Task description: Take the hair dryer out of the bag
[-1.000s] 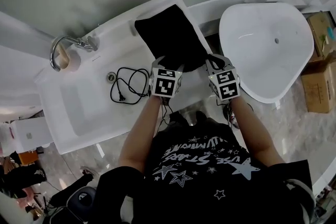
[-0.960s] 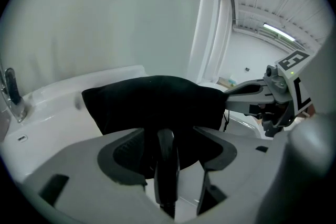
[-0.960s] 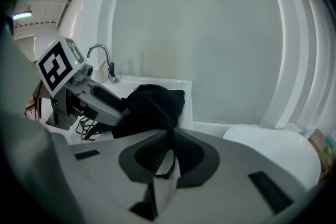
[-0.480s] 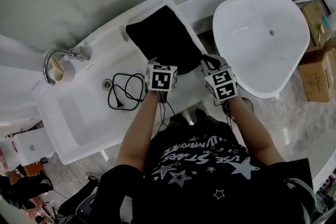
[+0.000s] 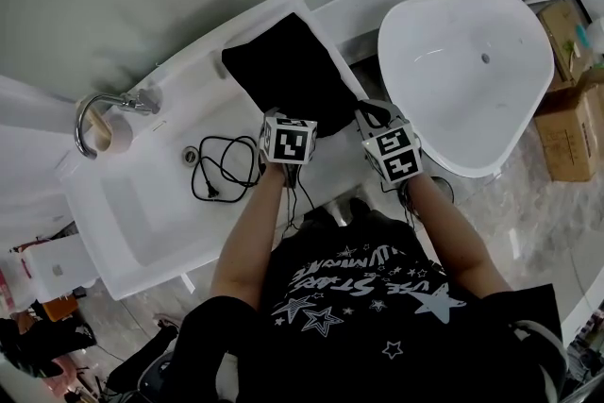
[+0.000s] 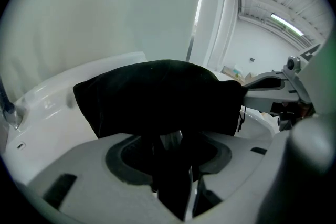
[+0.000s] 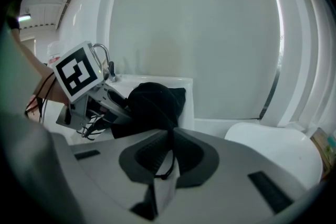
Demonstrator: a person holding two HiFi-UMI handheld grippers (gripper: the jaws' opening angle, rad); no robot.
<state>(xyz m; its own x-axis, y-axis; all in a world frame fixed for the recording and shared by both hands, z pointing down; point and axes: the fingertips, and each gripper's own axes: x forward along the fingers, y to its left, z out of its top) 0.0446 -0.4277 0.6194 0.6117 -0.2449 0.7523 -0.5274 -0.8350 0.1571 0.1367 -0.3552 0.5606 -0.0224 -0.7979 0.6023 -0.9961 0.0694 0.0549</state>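
A black fabric bag [image 5: 288,71] lies on the white ledge beside the sink. My left gripper [image 5: 280,118] is at the bag's near left corner. In the left gripper view its jaws are closing, and a black part of the hair dryer [image 6: 173,176] that comes out of the bag [image 6: 157,97] fills the gap between them. The dryer's black cord [image 5: 222,167] runs from there into the sink. My right gripper [image 5: 366,115] is at the near right corner, shut on the bag's edge [image 7: 167,157] and its drawstring. The rest of the dryer is hidden in the bag.
The sink basin [image 5: 132,203] with a chrome faucet [image 5: 99,109] lies left of the bag. A large white tub [image 5: 467,71] stands at the right, with cardboard boxes [image 5: 566,127] beyond it. A wall runs close behind the ledge.
The whole view has slid a little left and up. Both grippers stay at the bag's near edge, the left one slightly closer to the bag.
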